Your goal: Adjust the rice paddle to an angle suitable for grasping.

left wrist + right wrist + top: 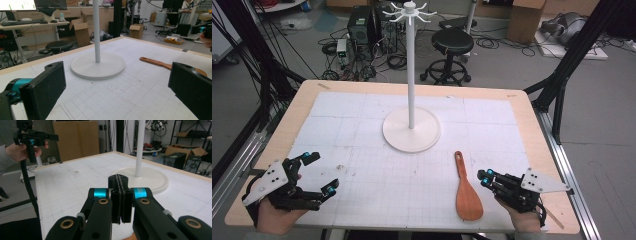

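High view: left gripper (319, 173) sits at the near-left corner of the white gridded mat (377, 130), jaws spread wide, nothing between them. Right gripper (483, 176) sits at the near-right, jaws pressed together, empty. Brown wooden rice paddle (466, 190) lies flat on the mat just beside the right gripper's jaw tips, on their inner side, handle pointing away from the person, not touching them. White metal stand with a round base and tall pole (411, 127) is ahead of both jaw pairs, mid-table, well apart from each.

Left gripper view: paddle (160, 63) lies beyond the right-hand jaw, stand base (97, 67) ahead between the jaws.

Right gripper view: pads (117, 202) meet along their length.
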A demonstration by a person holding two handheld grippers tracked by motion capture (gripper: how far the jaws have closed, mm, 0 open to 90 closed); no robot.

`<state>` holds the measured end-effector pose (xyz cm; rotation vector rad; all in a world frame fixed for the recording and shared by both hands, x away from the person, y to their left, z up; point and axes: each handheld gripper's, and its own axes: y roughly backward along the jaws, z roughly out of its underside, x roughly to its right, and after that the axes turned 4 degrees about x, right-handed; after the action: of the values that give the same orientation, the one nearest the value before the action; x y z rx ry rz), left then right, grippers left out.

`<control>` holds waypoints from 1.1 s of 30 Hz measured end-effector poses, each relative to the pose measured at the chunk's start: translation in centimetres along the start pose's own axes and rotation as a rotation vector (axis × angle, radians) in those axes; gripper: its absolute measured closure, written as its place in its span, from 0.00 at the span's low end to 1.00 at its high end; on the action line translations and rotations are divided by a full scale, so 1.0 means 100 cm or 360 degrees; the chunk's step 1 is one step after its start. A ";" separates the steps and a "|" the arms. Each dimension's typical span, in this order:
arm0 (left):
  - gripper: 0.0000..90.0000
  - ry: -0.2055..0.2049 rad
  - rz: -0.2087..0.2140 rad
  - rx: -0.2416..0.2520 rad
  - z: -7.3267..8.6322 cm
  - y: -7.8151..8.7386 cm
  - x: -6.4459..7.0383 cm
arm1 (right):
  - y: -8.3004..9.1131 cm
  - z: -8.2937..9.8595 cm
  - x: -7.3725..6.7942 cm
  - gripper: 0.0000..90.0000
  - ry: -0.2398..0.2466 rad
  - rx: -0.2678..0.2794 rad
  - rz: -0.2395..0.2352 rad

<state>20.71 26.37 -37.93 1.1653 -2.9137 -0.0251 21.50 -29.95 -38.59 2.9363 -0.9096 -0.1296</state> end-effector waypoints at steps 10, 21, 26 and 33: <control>0.02 0.0021 -0.0023 0.0007 -0.001 0.006 -0.003 | -0.023 0.014 -0.007 1.00 -0.0032 -0.0153 -0.0094; 0.02 0.0039 -0.0019 -0.0012 0.002 0.004 -0.003 | -0.040 0.035 -0.011 1.00 0.0002 -0.0352 -0.0122; 0.02 0.0052 -0.0027 -0.0007 0.001 0.005 -0.005 | -0.051 0.044 -0.013 1.00 -0.0015 -0.0418 -0.0104; 0.02 0.0068 -0.0032 -0.0010 0.003 0.007 -0.007 | -0.061 0.050 -0.017 1.00 0.0001 -0.0536 -0.0133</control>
<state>20.72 27.32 -38.22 1.1789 -2.8628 -0.0095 23.07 -24.14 -44.02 2.6594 -0.6868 -0.2587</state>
